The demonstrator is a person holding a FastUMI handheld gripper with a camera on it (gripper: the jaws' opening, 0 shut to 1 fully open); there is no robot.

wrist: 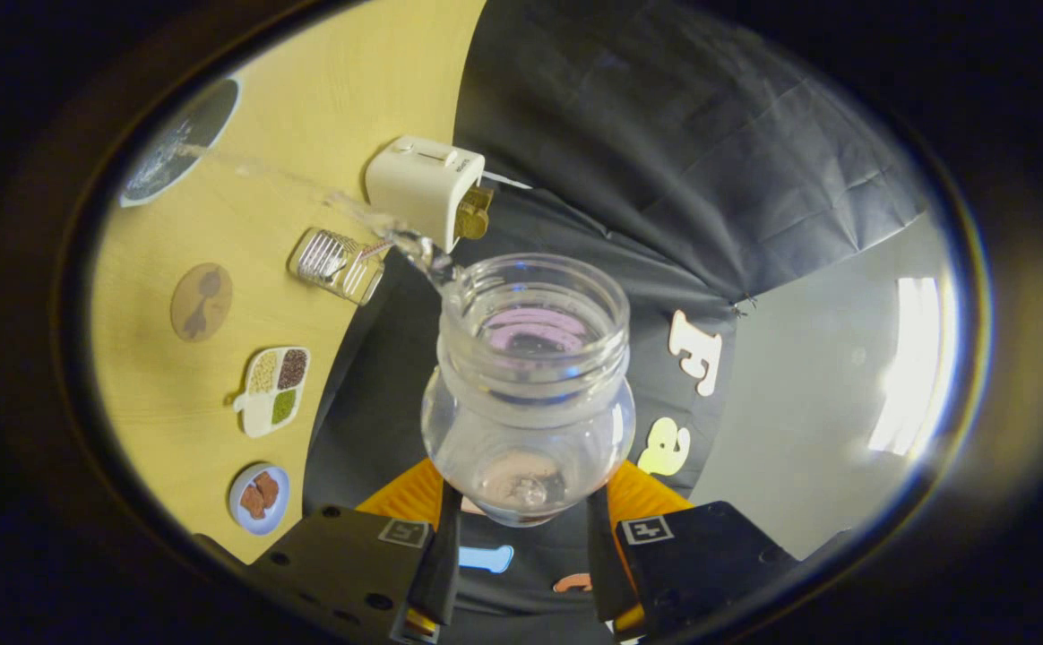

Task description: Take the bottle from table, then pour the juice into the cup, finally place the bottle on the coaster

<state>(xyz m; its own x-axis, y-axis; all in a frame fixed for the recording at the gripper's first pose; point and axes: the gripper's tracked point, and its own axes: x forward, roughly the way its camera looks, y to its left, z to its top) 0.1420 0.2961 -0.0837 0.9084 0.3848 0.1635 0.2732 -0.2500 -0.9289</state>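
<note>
Coaster [202, 302] lies on the table [324, 90] left of the cup [336, 262]; clear liquid streams cupward from the tilted bottle [529, 385], long axis running forward between the fingers; gripper [521, 537] grasps its base
</note>
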